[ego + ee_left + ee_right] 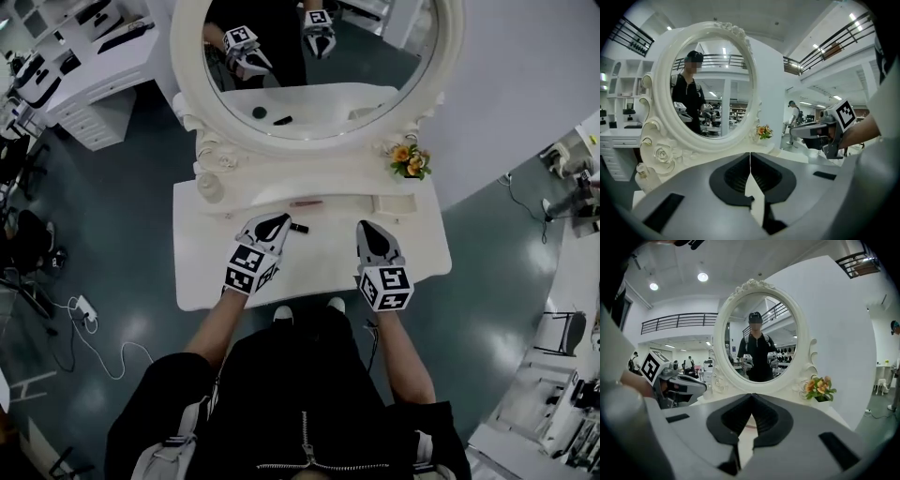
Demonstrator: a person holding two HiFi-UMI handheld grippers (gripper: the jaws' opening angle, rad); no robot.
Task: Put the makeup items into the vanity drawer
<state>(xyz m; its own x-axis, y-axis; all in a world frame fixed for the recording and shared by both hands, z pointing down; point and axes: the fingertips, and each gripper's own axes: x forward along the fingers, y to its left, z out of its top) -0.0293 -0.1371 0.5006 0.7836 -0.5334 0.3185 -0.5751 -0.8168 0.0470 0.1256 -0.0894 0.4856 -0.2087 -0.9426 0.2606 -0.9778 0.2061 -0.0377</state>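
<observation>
Nearest, the left gripper (271, 223) and right gripper (373, 231) hover over the table (206, 281), fingers pressed together and empty. Just beside the left one lies a small black tube (298, 227), its long axis left-right. A shut-fingered nudge could roll it away. Farther back, a pink stick (307, 202) lies likewise.

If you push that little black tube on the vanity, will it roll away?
Probably, if it is round: the little black tube lies on its side on the smooth white vanity top. It looks small, so likely light and easy to knock. Its exact shape is too small to tell.
</observation>
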